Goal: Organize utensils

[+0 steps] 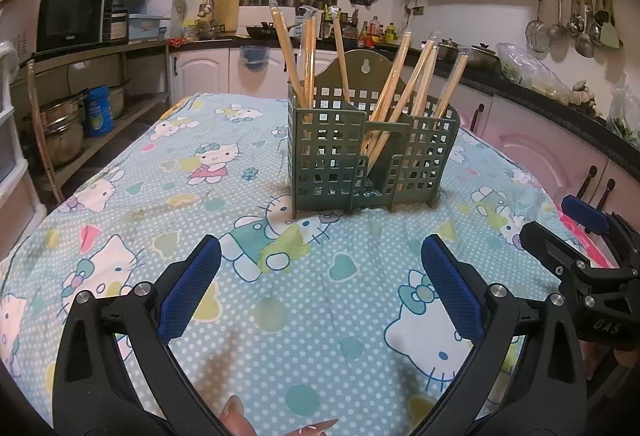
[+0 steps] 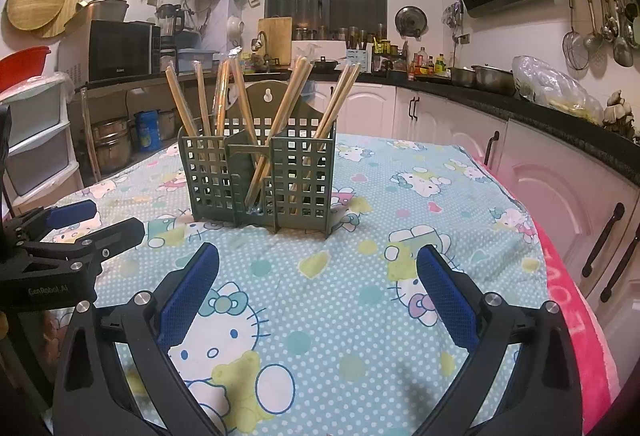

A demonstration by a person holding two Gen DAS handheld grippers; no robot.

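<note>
Both claws sat wide apart and empty, low over the Hello Kitty tablecloth (image 1: 304,336). Left gripper (image 1: 320,284) had its blue pads (image 1: 192,288) spread with nothing between them; right gripper (image 2: 318,288) the same.

The green slotted utensil holder (image 1: 368,156) stood upright straight ahead of both claws, well apart from the fingertips, near the middle of the table. It already held all the visible chopsticks (image 1: 392,92) — long axes near upright, leaning outward, the left group tilting left and the right group fanning right. In the right wrist view the holder (image 2: 260,176) sat a little left of centre; in the left wrist view, a little right of centre. So it lay between the two arms and neither looked clearly nearer.

No loose utensil showed on the cloth, so the sorting looked close to done, or the next piece lay out of frame. Any coming move would be a forward reach, and a grasp would have to close across a thin upright stick.

Hard to make out: some sticks seemed to be in clear wrappers, the count per compartment was unreadable through the lattice, and the holder floor was mostly hidden. The near table edge was cut off by the claw bodies — a fingertip showed at the bottom of the left wrist view.
</note>
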